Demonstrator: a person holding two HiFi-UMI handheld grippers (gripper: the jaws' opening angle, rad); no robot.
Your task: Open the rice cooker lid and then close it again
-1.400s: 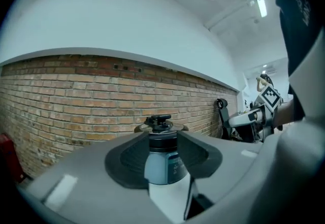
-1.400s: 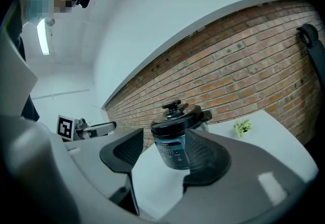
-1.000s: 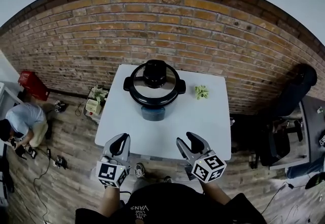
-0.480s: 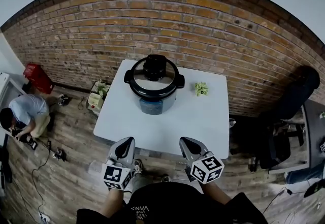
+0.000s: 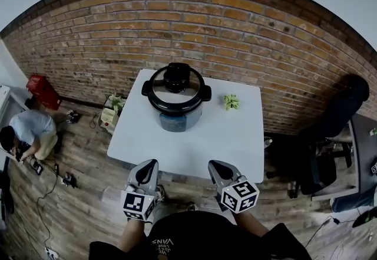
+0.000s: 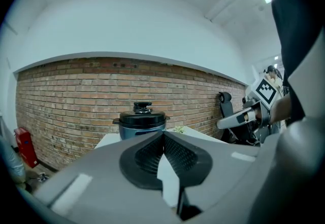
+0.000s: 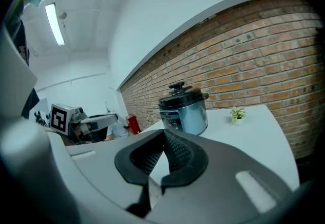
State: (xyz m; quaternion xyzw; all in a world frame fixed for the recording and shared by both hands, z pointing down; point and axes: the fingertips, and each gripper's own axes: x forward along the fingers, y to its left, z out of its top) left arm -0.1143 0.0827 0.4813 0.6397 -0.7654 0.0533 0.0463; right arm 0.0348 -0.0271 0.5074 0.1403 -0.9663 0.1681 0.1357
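The rice cooker (image 5: 175, 99) stands at the back of the white table (image 5: 235, 141), its black lid (image 5: 176, 85) down and the knob on top. It also shows ahead in the left gripper view (image 6: 142, 121) and the right gripper view (image 7: 184, 108). My left gripper (image 5: 147, 165) and right gripper (image 5: 213, 165) hover side by side at the table's near edge, well short of the cooker. Both are shut with nothing between the pads (image 6: 163, 134) (image 7: 163, 131).
A small potted plant (image 5: 231, 101) sits on the table right of the cooker. A brick wall runs behind. A person (image 5: 26, 135) crouches on the floor at left near a red box (image 5: 42, 91). Clutter (image 5: 109, 114) lies by the table's left side; black chairs (image 5: 347, 105) stand at right.
The right gripper's jaws have gone from apart to shut. Both grippers have drawn back a little from over the table's front edge toward me.
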